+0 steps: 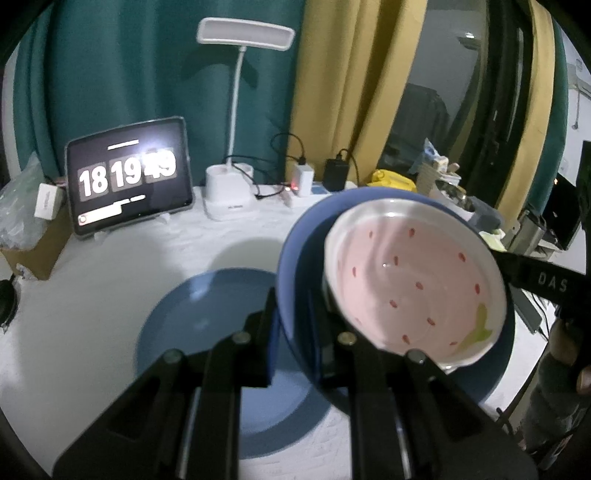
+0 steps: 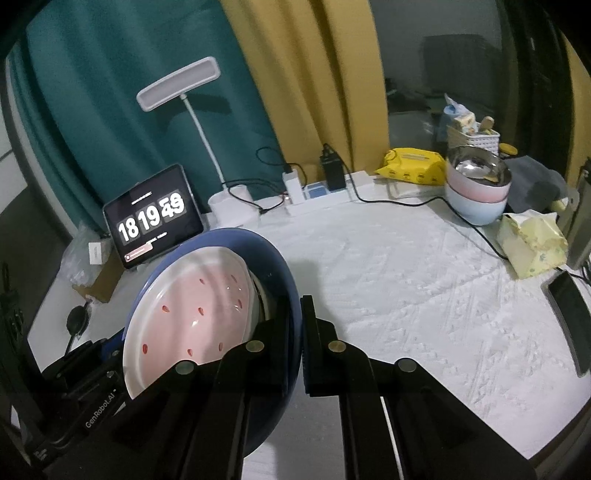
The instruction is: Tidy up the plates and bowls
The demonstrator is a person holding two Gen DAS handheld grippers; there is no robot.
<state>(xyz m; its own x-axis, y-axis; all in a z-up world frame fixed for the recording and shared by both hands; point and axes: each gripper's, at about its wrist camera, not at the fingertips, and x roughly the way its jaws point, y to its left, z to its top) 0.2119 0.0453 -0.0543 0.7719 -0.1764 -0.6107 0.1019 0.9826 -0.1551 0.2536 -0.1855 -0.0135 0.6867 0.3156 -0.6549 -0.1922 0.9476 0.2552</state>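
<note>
Stack: blue bowl [image 1: 295, 258] with pink dish [image 1: 413, 280] inside, clamped by left gripper [image 1: 293, 332] and right gripper [image 2: 295, 332] on opposite rims | target: blue plate [image 1: 184, 325], lower left of bowl in left view

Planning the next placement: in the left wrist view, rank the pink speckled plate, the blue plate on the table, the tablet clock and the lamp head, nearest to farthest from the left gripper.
1. Pink speckled plate, right, in the held blue dish.
2. Blue plate, just below-left.
3. Tablet clock, back left.
4. Lamp head, above, farthest.

glossy glazed pink plate [image 1: 413, 280] & blue bowl [image 1: 295, 258] – quilted matt white tablecloth [image 2: 424, 280]
</note>
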